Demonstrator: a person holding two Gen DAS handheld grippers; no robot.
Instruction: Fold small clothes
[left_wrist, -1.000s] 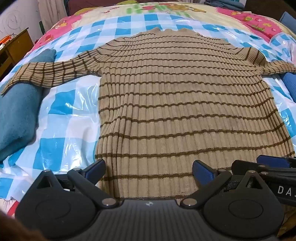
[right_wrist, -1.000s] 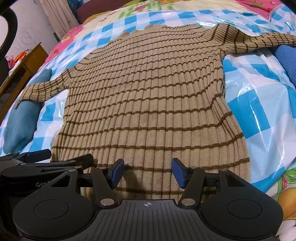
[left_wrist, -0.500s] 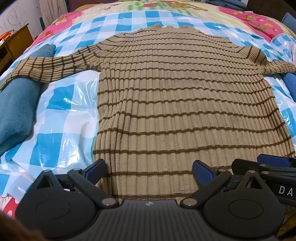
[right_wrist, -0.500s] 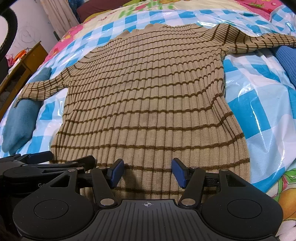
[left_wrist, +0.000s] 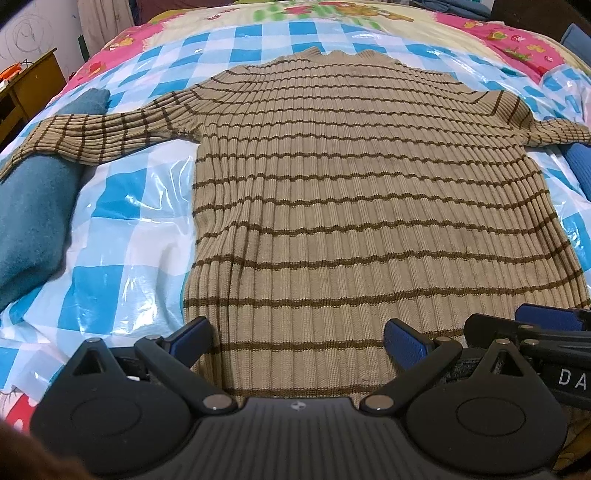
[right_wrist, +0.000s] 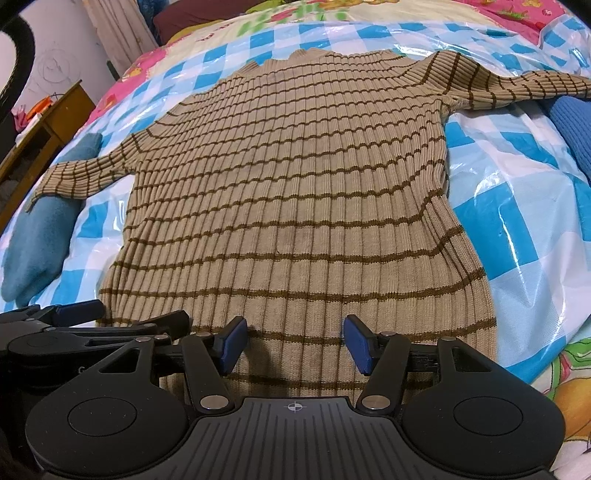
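**Striped sweater lies flat, both claws wait at its hem**

The beige sweater (left_wrist: 354, 206) with brown stripes lies spread flat on the checkered plastic sheet (left_wrist: 122, 236) over the bed, sleeves out to each side. The left gripper (left_wrist: 297, 338) and the right gripper (right_wrist: 295, 345) hover side by side over the bottom hem. Both have their jaws apart and hold nothing. A teal cloth (left_wrist: 33, 214) lies under the left sleeve.
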